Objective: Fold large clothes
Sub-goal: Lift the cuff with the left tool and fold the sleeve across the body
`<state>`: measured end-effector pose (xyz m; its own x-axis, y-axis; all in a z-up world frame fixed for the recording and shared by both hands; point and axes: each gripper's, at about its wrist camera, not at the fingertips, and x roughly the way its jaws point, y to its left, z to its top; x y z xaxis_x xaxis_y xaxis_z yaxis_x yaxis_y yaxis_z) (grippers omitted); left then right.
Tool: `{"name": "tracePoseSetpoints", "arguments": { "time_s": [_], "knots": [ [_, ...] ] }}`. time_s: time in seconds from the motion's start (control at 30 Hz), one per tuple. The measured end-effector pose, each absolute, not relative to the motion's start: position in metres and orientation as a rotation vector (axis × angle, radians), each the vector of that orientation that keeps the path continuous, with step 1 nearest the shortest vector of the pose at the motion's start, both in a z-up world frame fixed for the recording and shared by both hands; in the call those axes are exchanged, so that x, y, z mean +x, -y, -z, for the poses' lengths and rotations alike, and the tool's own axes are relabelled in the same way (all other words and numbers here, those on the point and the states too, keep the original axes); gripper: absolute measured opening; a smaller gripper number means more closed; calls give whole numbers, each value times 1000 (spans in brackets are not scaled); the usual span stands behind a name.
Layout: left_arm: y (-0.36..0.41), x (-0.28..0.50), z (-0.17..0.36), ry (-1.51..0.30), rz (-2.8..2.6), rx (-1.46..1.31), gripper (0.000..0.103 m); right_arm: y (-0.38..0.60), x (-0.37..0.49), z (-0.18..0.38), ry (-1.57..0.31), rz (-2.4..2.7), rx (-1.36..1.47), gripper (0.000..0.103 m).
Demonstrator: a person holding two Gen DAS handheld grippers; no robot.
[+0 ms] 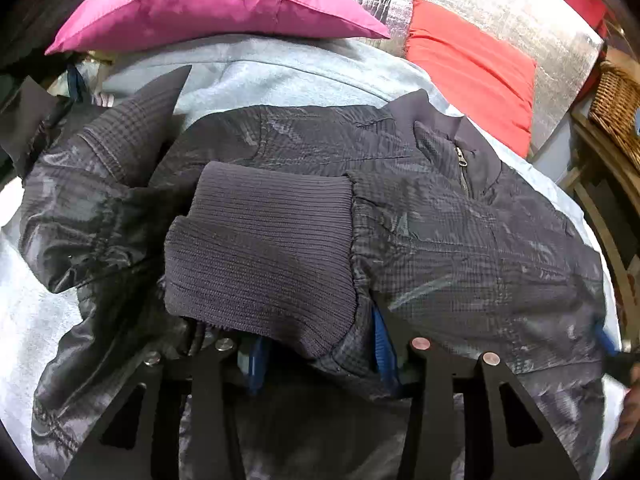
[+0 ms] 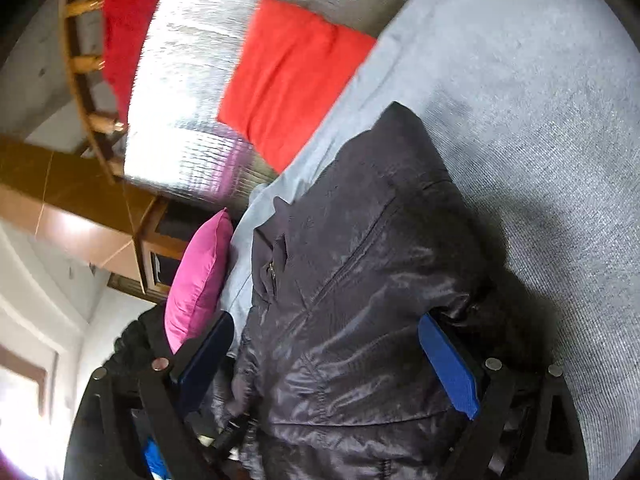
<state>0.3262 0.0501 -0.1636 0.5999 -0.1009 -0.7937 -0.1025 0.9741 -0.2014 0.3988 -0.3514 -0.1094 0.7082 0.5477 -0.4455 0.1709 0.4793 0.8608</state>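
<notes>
A large dark grey jacket with a ribbed cuff and a zip collar lies spread on a pale blue blanket. My left gripper sits under the jacket's near edge; its blue fingers are wide apart with cloth draped between and over them. In the right wrist view the jacket fills the centre. My right gripper is open, its blue fingers spread wide with a thick bunch of jacket between them.
A pink cushion and a red cushion lie at the far edge of the blanket against a silver foil sheet. A wicker basket and wooden furniture stand at the right. More dark clothes lie at the far left.
</notes>
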Motion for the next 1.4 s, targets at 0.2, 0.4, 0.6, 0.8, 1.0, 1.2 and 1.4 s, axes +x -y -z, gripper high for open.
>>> {"name": "tracePoseSetpoints", "arguments": {
  "time_s": [0.2,0.4,0.6,0.8,1.0,1.2,1.4],
  "knots": [
    [-53,321,166,-918,9,-241,48,370,432,103,-778,-250,1059,96],
    [-56,317,166,-909,37,-232,48,373,442,110,-834,-199,1096,95],
    [-52,318,166,-910,35,-217,55,329,406,95,-848,-317,1003,96],
    [-65,308,138,-988,81,-270,78,295,405,83,-866,-249,755,96],
    [-149,254,96,-814,127,-456,84,235,340,66,-757,-341,555,96],
    [-284,270,113,-777,-118,-694,84,190,314,109,-814,-291,350,96],
    [-377,321,146,-774,-273,-932,82,181,316,118,-818,-285,292,99]
  ]
}}
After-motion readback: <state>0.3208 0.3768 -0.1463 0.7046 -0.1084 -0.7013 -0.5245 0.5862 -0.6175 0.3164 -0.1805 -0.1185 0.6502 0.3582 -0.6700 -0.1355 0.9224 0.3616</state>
